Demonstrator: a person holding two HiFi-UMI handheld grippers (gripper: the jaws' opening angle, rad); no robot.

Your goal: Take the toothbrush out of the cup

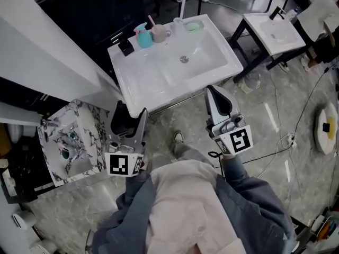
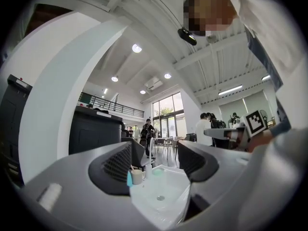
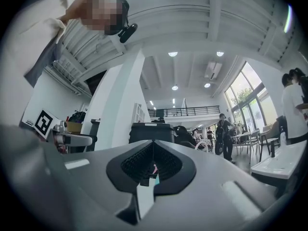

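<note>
A pinkish cup point(image 1: 159, 33) stands at the back left of the white washbasin point(image 1: 212, 62), and a pink toothbrush point(image 1: 152, 21) sticks up out of it. In the left gripper view the cup point(image 2: 137, 176) shows small and far off between the jaws. My left gripper point(image 1: 131, 115) is in front of the basin's near left corner with its jaws wide apart and empty point(image 2: 156, 154). The right gripper point(image 1: 217, 97) hovers at the basin's near right edge. Its jaws point(image 3: 153, 153) are closed to a thin slit and hold nothing.
A blue spray bottle point(image 1: 143, 36), a black object point(image 1: 125, 47), a faucet point(image 1: 180, 17) and a green soap dish point(image 1: 194, 26) line the basin's back. A marbled basin point(image 1: 71, 142) sits at the left and a second white basin point(image 1: 273, 33) at the top right. Cables cross the floor.
</note>
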